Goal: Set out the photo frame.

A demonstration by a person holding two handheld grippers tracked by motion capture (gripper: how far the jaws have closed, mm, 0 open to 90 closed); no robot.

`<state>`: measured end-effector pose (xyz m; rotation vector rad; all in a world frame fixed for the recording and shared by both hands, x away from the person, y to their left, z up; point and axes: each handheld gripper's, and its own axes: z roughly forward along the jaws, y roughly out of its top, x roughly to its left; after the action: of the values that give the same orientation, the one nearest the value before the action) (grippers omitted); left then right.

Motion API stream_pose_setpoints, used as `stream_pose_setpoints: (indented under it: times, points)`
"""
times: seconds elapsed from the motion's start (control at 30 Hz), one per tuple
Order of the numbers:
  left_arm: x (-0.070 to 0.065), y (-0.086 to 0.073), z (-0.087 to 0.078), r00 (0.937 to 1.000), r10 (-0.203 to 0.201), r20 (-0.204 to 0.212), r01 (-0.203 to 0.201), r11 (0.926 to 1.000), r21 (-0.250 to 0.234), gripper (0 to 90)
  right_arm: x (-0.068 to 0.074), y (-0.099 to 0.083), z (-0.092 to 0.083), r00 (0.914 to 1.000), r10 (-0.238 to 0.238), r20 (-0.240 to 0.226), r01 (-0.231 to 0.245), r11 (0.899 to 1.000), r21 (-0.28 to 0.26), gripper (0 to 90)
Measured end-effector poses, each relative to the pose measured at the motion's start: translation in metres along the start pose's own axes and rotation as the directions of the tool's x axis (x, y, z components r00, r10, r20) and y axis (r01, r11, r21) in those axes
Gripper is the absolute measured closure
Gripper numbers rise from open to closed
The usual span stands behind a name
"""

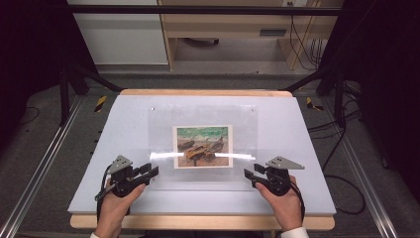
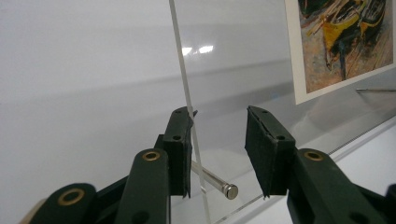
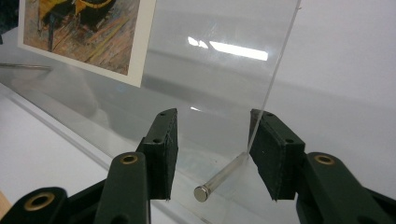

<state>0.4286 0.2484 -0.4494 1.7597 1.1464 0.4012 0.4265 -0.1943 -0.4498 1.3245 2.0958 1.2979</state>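
Matte black fingers (image 2: 268,154) flank a slim steel pin (image 2: 212,182), clear acrylic sheet (image 2: 233,56)

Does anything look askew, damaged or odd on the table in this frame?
Nothing stands out. The clear acrylic sheet looks whole, the picture sits square behind it, and a metal pin juts from each lower corner. Both grippers' jaws stand open around the pins.

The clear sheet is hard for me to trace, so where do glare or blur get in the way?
High view: a bright glare band crosses the clear sheet below the picture. Left gripper view: small ceiling reflections, picture soft. Right gripper view: a bright streak on the sheet; metal pin sharp.
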Motion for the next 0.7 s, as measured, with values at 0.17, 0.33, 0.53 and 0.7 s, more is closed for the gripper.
stream_pose_setpoints:
  times: [0.17, 0.33, 0.53, 0.7]
  points:
    - [-0.0021, -0.0017, -0.0021, 1.0000, 0.008, -0.004, -0.008, 0.9999, 0.010, 62.6, 0.0015, -0.0021, -0.0024, 0.9999, -0.006, 0.009, 0.006, 1.000, 0.005, 55.2]
    - [-0.0029, -0.0029, -0.0037, 0.9998, 0.019, -0.009, -0.018, 0.9997, 0.017, 63.8, 0.0026, -0.0034, -0.0039, 0.9999, -0.009, 0.012, 0.009, 1.000, 0.011, 56.8]
    - [-0.0035, -0.0042, -0.0053, 0.9995, 0.030, -0.013, -0.029, 0.9992, 0.025, 65.2, 0.0040, -0.0055, -0.0059, 0.9998, -0.004, 0.019, 0.004, 1.000, 0.017, 59.1]
    - [-0.0062, -0.0061, -0.0067, 0.9999, 0.011, -0.002, -0.011, 0.9991, 0.041, 65.9, 0.0057, -0.0074, -0.0074, 0.9997, -0.005, 0.025, 0.004, 1.000, 0.023, 60.2]
